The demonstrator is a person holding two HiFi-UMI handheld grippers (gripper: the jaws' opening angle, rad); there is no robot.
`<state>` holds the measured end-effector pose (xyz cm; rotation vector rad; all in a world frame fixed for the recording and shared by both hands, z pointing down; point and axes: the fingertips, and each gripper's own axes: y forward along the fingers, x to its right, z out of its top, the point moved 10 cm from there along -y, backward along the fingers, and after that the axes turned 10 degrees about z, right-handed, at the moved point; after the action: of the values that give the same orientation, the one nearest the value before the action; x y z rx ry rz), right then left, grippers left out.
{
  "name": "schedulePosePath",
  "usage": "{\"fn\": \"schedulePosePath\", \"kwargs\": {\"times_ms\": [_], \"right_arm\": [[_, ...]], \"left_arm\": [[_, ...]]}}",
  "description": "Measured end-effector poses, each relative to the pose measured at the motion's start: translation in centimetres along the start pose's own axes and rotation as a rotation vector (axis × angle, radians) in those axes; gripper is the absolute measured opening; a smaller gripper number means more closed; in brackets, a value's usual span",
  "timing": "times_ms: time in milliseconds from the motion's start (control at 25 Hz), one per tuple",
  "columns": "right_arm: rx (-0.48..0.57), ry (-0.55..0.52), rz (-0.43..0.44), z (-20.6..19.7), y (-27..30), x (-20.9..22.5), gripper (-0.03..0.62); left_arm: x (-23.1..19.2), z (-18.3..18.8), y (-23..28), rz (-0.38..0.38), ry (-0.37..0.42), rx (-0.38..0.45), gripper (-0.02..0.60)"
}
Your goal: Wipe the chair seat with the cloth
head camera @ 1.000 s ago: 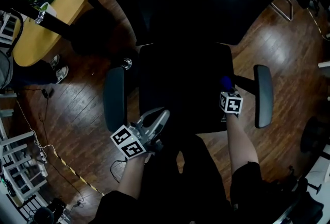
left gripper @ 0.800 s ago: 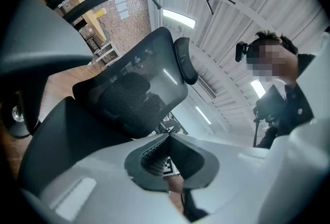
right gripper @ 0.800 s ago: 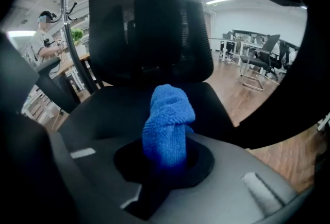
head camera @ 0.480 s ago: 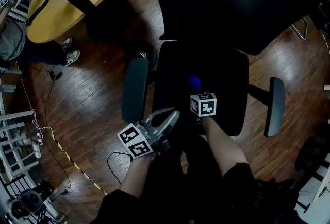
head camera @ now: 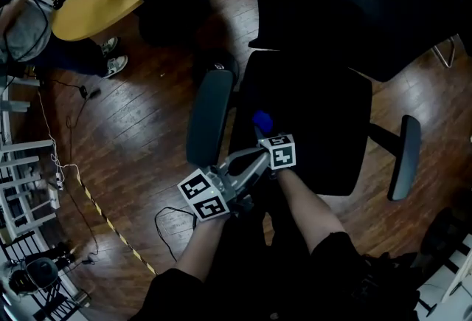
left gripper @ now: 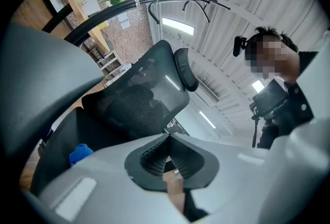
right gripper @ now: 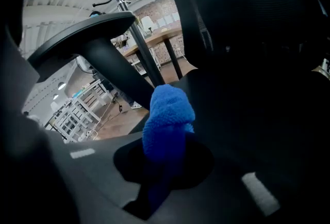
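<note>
Dark wooden plank floor (head camera: 140,135) all around. Black padded office chair seat (head camera: 324,120) at centre right. Fluffy blue cloth (head camera: 262,120) at the seat's left edge, clamped in the right hand-held gripper (head camera: 269,141). Just below it, left hand-held gripper (head camera: 259,159), jaws closed together on nothing.

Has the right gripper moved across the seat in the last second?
Yes. The right gripper, shut on the blue cloth, has swept across the chair seat from beside the right armrest to near the left armrest.
</note>
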<state>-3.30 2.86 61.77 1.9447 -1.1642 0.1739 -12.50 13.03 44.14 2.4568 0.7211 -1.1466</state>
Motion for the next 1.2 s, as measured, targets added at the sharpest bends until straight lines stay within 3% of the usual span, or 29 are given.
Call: {"fn": "schedulePosePath", "kwargs": {"times_ms": [280,440,720,1000,1200], "right_arm": [[0.012,0.054,-0.192,-3.1,-7.3,6.9,0.04],[0.012,0.144,-0.316,-5.3,-12.7,10.6,0.04],[0.059,0.212,-0.51,-7.7,-22.3,15.0,0.04],[0.049,0.193,-0.541,-8.5,-23.9,15.8,0.04],[0.044,0.203,-0.552,-8.1,-23.9,16.0,0.04]], "left_arm": [[0.3,-0.6,1.5,-0.037,0.003,-0.054,-0.008],[0.1,-0.7,2.5,-0.048,0.003,-0.082,-0.008],[1.1,-1.2,4.0,-0.068,0.009,-0.116,-0.008],[1.8,-1.6,4.5,-0.073,0.012,-0.13,-0.008],[1.4,-0.8,4.1,-0.063,0.016,-0.097,-0.008]]}}
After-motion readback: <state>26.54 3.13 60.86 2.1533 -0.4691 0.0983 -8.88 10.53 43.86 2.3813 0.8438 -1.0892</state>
